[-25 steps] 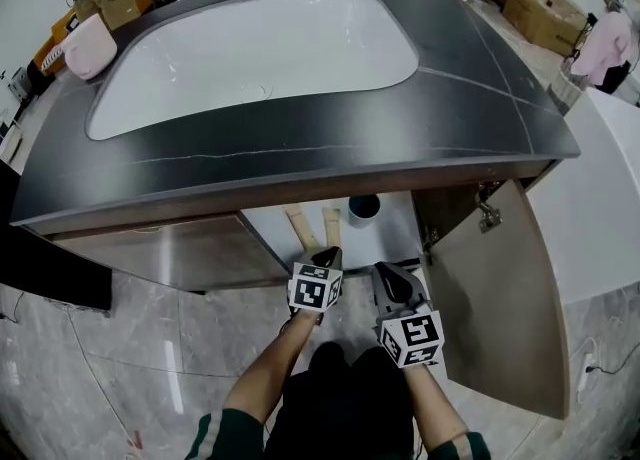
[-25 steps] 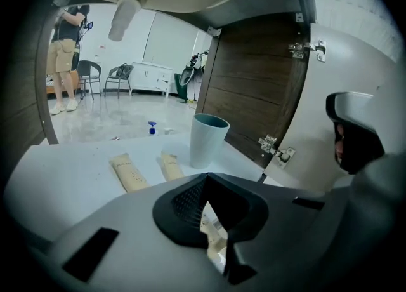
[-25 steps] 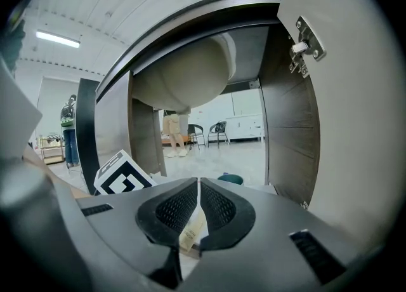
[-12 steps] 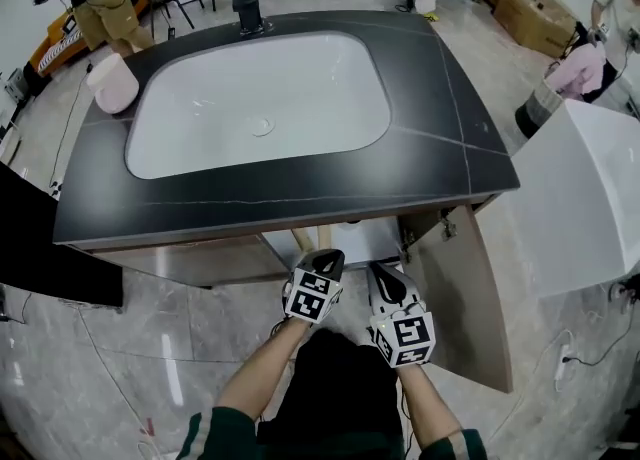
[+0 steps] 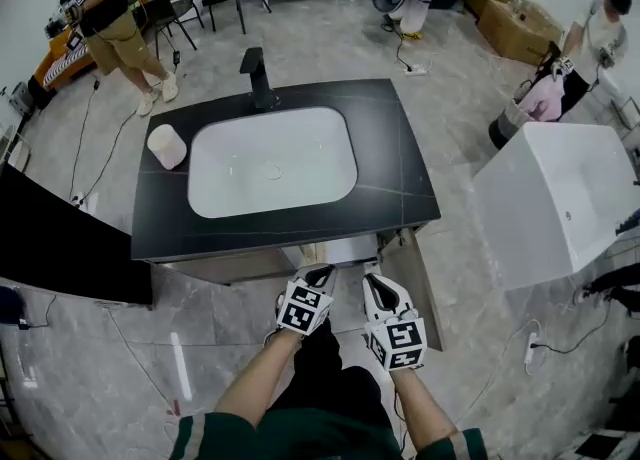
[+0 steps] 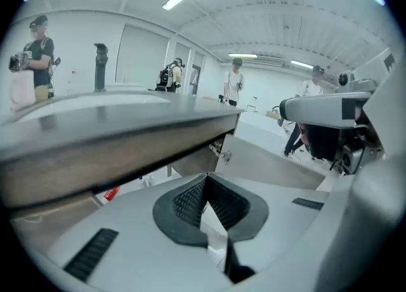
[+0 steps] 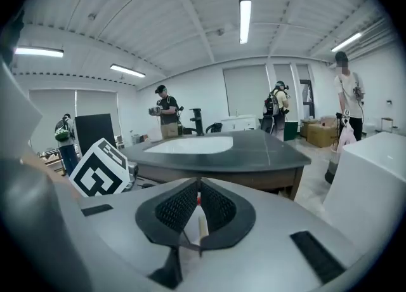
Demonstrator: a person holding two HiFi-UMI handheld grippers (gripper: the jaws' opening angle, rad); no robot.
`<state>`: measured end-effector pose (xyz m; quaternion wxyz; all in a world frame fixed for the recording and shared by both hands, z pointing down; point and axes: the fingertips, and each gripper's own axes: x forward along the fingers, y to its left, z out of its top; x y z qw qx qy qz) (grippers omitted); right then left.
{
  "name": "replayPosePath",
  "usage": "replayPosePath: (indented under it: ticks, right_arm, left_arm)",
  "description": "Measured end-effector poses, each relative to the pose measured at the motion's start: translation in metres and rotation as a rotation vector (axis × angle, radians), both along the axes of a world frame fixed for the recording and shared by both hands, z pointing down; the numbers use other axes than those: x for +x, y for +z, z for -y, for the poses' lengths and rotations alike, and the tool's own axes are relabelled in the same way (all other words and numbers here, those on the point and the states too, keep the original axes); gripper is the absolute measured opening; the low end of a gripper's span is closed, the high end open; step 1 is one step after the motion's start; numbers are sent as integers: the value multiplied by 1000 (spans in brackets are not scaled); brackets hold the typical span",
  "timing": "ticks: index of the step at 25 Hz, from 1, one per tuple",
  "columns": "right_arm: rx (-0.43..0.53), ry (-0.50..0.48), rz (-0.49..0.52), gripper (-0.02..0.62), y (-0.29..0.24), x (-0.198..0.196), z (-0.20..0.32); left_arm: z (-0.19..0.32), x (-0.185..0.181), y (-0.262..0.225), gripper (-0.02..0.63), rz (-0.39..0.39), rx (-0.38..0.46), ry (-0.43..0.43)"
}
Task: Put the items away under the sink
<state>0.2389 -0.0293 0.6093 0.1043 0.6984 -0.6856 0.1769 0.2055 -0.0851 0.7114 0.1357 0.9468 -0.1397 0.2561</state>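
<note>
The left gripper (image 5: 318, 274) and right gripper (image 5: 376, 284) are staying closed on nothing at lower centre. The vanity (image 5: 400, 178) is shrinking toward mid-frame as the view is rising. Its door (image 5: 420, 283) is hanging open, and only a red item (image 6: 111, 192) is showing inside the cabinet (image 5: 345, 248).

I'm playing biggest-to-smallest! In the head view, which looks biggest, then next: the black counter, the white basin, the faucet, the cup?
1. counter
2. basin
3. faucet and cup: they look about alike, so I won't rank them.
</note>
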Motion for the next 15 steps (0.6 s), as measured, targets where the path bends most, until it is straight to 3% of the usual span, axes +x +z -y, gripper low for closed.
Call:
replayPosePath:
  ticks: [6,9,15]
  right_arm:
    - [0,5,36,44,-131,-38,-41]
    - [14,-1,42,44,-178,-64,-64]
    - [66,-16,19,44,-252,-94,-87]
  left_arm:
    - [-41,-54,-145,10,-16,-34,-58]
    - [-68,-80,-194,9,-21,-21,-64]
    - [-74,-116,-281,10,-60,50,-103]
